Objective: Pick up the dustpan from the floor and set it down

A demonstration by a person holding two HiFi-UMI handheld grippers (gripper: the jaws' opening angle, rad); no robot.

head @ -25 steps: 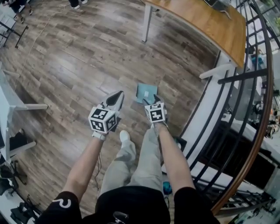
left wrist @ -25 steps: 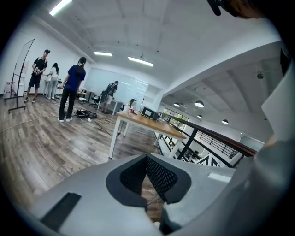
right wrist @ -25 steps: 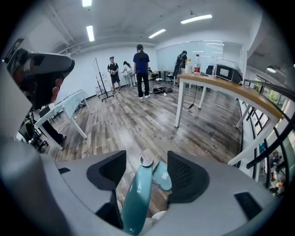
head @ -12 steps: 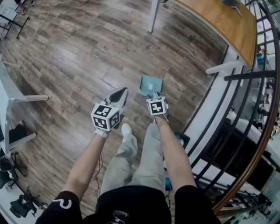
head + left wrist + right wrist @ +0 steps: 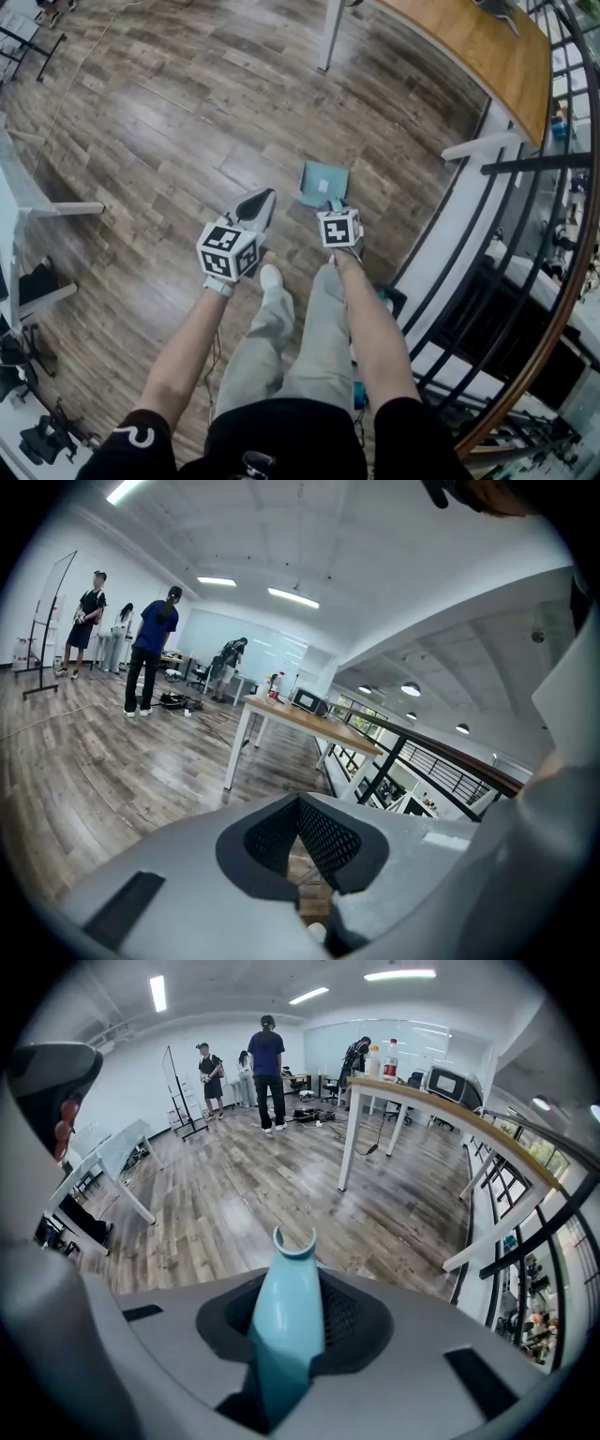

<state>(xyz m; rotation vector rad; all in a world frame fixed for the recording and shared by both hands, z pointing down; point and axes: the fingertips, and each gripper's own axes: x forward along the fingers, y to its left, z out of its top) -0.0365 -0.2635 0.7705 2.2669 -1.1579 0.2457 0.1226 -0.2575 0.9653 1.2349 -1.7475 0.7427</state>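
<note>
Right gripper [image 5: 333,204] jaws are closing around the dustpan [image 5: 323,181] handle (left gripper [image 5: 262,199] clenched, empty).

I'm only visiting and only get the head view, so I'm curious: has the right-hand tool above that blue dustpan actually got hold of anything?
Observer: Yes. In the right gripper view the light blue dustpan handle stands between the jaws of the right gripper, which are closing on it, with the pads against its sides.
Operator: And the other tool, is it carrying something?
Observer: No. The left gripper view shows the left gripper with its pad tips together and nothing between them, only floor behind.
Operator: Is anyone else around?
Observer: Several people stand far across the room. One person in a dark blue top has their back turned.
</note>
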